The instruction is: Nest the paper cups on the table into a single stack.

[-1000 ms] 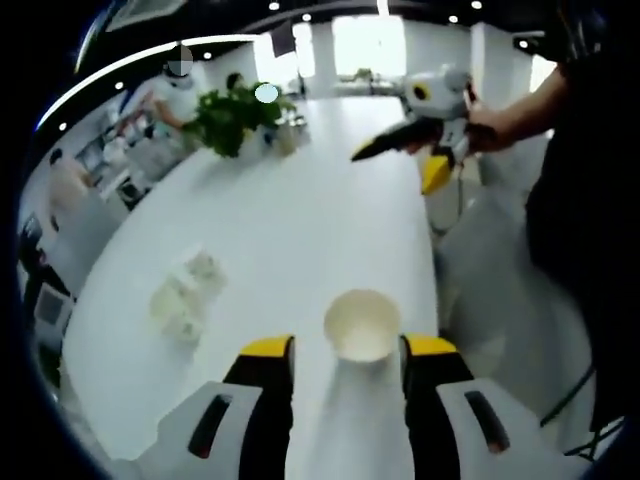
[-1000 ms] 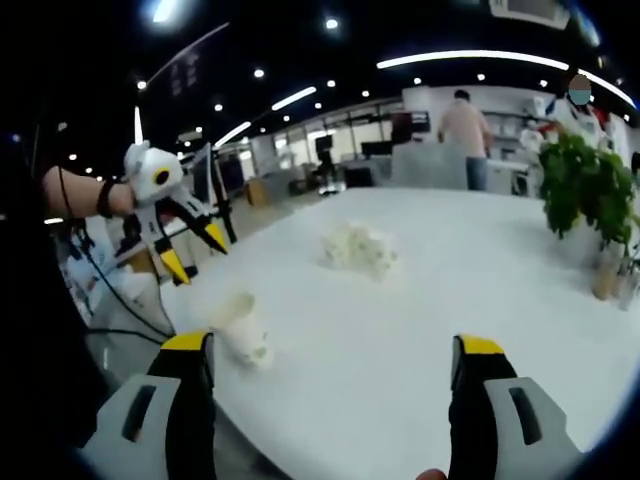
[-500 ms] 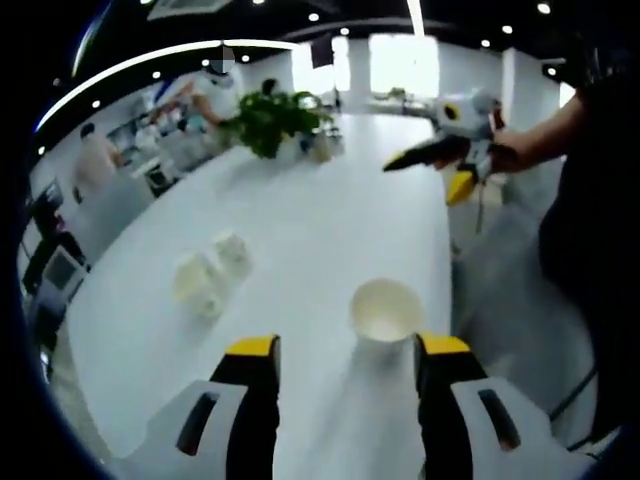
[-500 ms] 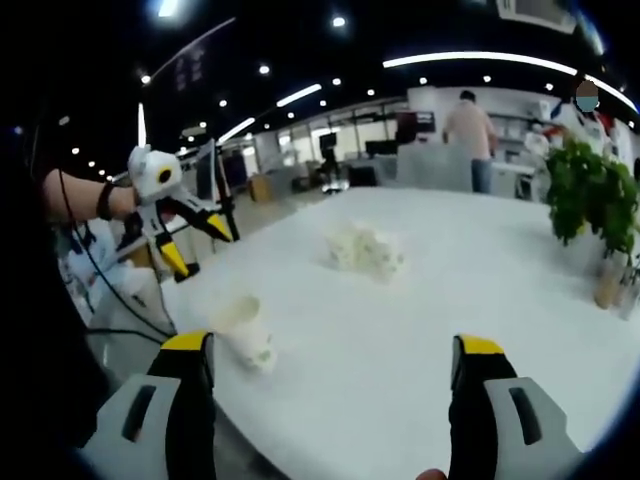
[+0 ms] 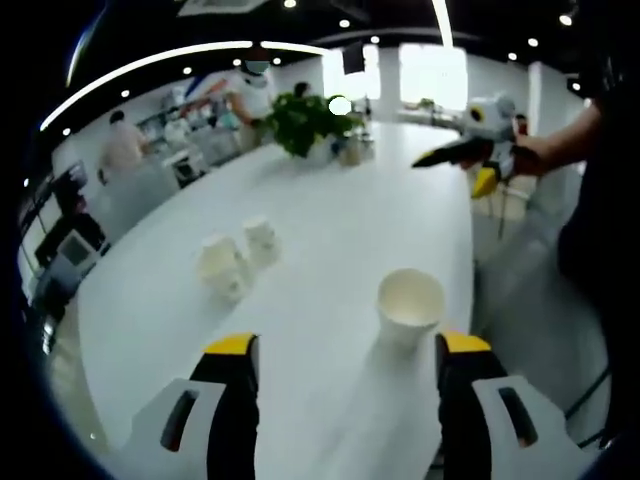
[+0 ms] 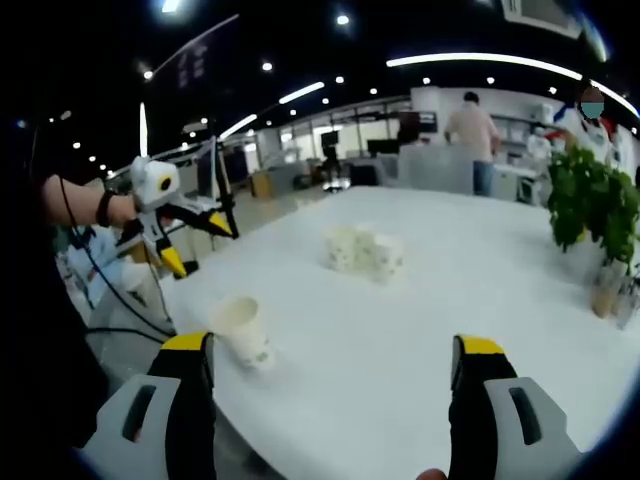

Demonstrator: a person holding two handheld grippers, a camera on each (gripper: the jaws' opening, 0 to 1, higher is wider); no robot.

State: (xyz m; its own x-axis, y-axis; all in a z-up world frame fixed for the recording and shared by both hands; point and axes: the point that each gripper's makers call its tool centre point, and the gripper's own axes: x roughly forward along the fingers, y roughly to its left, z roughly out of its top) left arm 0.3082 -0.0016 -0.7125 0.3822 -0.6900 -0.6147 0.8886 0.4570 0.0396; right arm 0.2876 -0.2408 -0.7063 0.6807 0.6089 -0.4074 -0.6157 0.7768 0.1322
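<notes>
White paper cups [image 5: 410, 303] on a white table [image 5: 330, 240]; yellow-tipped claws.

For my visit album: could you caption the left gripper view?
Open gripper faces a lone paper cup near the white table's edge.

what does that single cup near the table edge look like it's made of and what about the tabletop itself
The single cup looks like paper: matte off-white wall, thin rolled rim, no gloss. The task calling them paper cups fits that. The tabletop looks like a smooth white laminate or painted board with a soft sheen; ceiling light washes over it faintly. Which of those it is, the views leave open.
</notes>
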